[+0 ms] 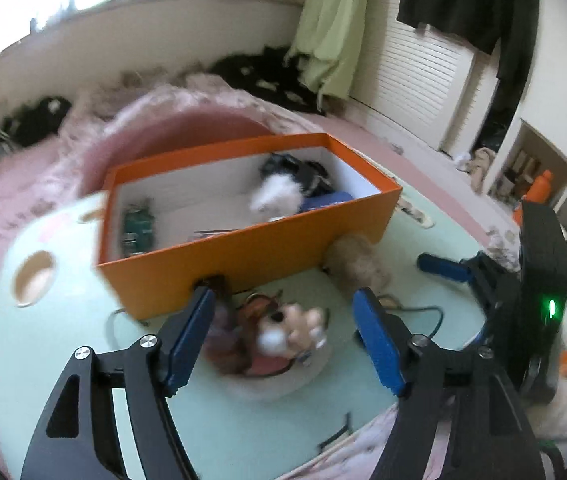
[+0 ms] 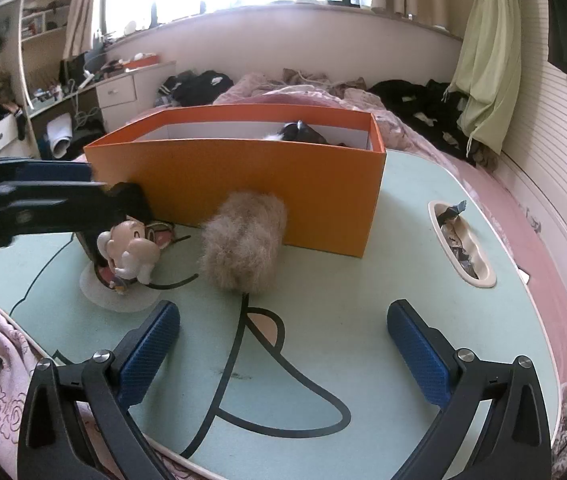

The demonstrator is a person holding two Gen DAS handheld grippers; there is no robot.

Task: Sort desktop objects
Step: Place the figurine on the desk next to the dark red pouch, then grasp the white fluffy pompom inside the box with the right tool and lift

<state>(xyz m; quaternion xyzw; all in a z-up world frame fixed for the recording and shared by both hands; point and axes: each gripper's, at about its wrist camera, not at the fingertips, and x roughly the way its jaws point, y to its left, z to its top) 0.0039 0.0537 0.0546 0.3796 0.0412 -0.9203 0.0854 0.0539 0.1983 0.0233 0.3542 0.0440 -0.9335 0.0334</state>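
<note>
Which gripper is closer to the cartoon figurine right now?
Left. The left gripper hangs over the figurine, jaws open around it. The right gripper sits farther back, nearer the fluffy toy.

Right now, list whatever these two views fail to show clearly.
- Contents of the orange box: right wrist view, near wall hides all but a black-and-white item.
- Cartoon figurine: left wrist view, motion blur smears details.
- Left gripper: right wrist view, cut by the left edge; fingers blurred.
- Table slot contents: too small to identify.
</note>
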